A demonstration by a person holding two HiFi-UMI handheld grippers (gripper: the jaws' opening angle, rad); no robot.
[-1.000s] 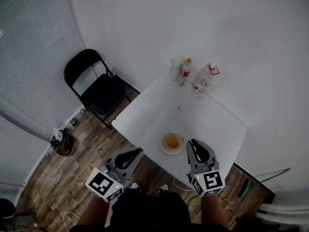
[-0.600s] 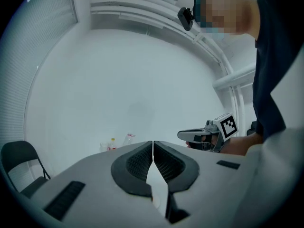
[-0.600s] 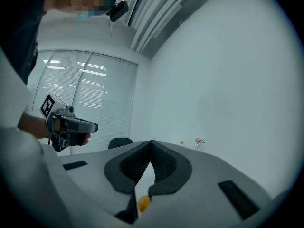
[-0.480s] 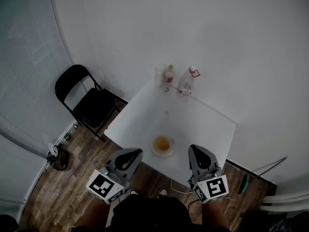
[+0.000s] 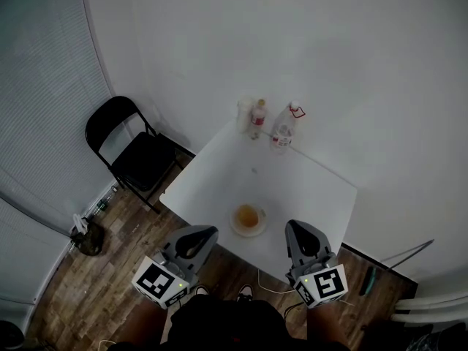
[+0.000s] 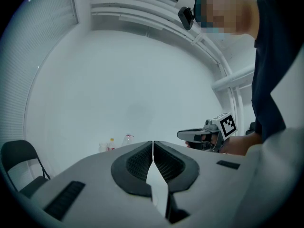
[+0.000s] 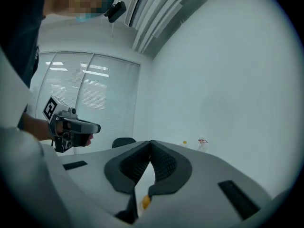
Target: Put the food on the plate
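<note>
Food [image 5: 248, 215], orange and rounded, is pictured lying on a white plate [image 5: 258, 229] close to the near edge of a white table [image 5: 311, 185]. The left gripper [image 5: 203, 232] and the right gripper [image 5: 298, 229] are held just short of that edge, one to each side of the plate, above a wooden floor [image 5: 110, 276]. The jaws of both are seen pressed together with nothing between them. Two bottles [image 5: 283, 131] are stood at the table's far corner, and a black folding chair [image 5: 135, 152] is placed beside the table.
</note>
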